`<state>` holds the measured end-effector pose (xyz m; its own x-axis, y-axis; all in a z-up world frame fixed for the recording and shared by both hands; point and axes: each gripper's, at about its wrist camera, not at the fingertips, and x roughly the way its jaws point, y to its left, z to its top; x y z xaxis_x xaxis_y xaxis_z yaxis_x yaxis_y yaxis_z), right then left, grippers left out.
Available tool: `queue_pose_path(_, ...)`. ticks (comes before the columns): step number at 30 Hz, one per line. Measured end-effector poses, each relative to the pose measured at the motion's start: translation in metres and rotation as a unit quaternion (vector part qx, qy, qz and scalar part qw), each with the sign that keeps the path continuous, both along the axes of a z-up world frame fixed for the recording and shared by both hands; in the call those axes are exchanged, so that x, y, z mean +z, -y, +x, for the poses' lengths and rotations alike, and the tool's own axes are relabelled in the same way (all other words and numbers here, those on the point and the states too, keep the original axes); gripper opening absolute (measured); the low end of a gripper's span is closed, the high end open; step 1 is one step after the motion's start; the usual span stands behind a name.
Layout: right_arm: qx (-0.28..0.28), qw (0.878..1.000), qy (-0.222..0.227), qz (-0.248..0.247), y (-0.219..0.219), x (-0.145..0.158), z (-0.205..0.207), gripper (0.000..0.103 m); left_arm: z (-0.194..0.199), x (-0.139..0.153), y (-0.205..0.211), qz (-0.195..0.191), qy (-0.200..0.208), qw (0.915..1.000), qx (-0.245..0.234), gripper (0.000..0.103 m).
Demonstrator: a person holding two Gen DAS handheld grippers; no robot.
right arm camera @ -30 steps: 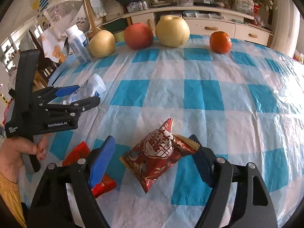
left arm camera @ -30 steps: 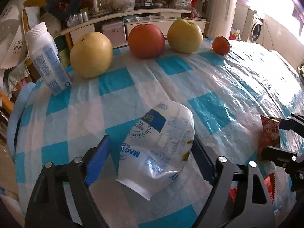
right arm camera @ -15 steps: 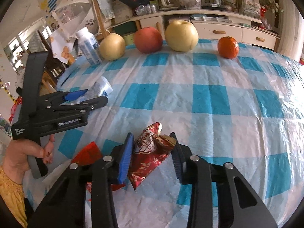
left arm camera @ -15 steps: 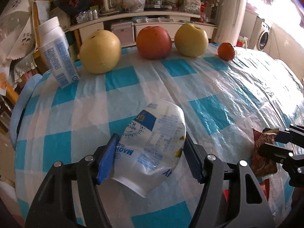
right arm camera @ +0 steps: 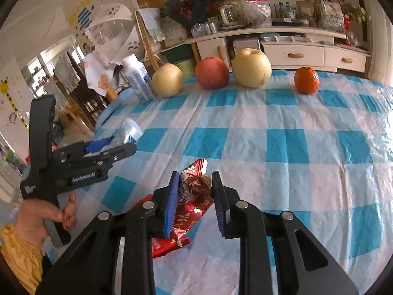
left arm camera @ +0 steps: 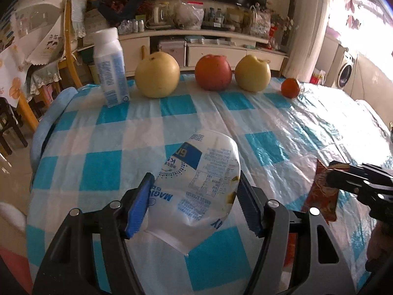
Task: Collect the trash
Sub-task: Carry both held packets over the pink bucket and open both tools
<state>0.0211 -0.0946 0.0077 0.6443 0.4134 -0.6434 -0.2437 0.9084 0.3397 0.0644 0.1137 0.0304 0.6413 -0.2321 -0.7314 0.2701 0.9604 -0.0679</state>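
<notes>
Trash: the red snack wrapper (right arm camera: pixel 190 204) sits crumpled between the closing right tool (right arm camera: pixel 196 201); squeeze fully before lifting. The left tool (left arm camera: pixel 194 211) clamps the white plastic pouch (left arm camera: pixel 199 191) above the near tabletop (right arm camera: pixel 294 127); leave the far fruit alone.

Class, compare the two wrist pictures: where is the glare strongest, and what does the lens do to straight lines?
Left wrist view: the window at upper right is blown out white, and sheen washes over the tablecloth on that side. Right wrist view: lighting is more even, with glare only at the tablecloth's right edge. Both views: fisheye distortion bows the cabinet shelf and darkens the corners.
</notes>
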Motion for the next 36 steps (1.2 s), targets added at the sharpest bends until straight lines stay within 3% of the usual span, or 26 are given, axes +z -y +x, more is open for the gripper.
queue_pose_path(5,0.013,0.999,0.012,0.032,-0.001,0.007,-0.007,0.027,-0.020,0.011,-0.008,-0.015,0.015,0.9998,0.003,0.067)
queue_pose_path(18,0.038,0.997,0.048,0.050,-0.017,0.028,-0.034,0.026,-0.083,0.020,-0.040,-0.052,0.022,0.9979,0.032,0.067)
queue_pose_path(36,0.107,0.989,0.100,0.030,-0.104,0.069,-0.089,0.025,-0.126,0.060,-0.111,-0.080,0.075,0.9899,0.090,0.068)
